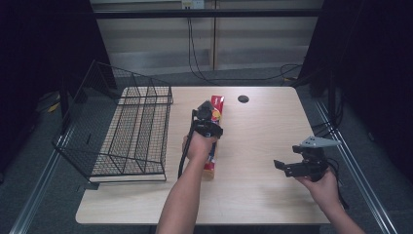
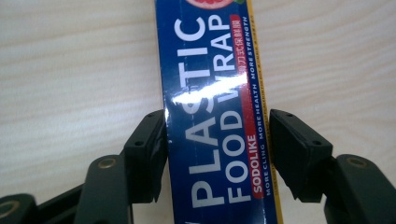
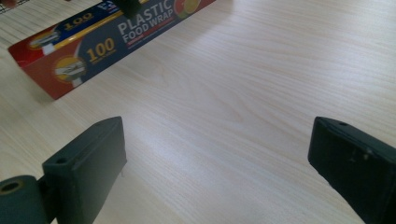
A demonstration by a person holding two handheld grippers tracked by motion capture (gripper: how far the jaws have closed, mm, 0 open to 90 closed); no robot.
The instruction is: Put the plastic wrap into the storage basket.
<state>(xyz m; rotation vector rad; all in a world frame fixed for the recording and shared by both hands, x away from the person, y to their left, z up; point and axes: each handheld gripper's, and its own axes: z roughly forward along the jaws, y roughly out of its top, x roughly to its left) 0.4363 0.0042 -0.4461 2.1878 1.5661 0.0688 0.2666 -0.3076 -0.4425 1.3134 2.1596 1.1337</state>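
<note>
A long plastic food wrap box (image 1: 217,103), blue and red, lies flat on the wooden table near its middle. My left gripper (image 1: 210,113) comes down on it from above. In the left gripper view its two black jaws press both long sides of the box (image 2: 212,116), over the words PLASTIC FOOD WRAP. My right gripper (image 1: 283,168) hovers over bare table at the right, well apart from the box. Its jaws stand wide, with nothing between them (image 3: 217,154). The box's red end (image 3: 60,70) shows at the top left of the right gripper view.
A black wire basket (image 1: 122,131) stands on the left part of the table (image 1: 263,131), its open side tilted up. A dark round hole (image 1: 243,99) sits in the tabletop at the back. Cables run along the floor behind the table.
</note>
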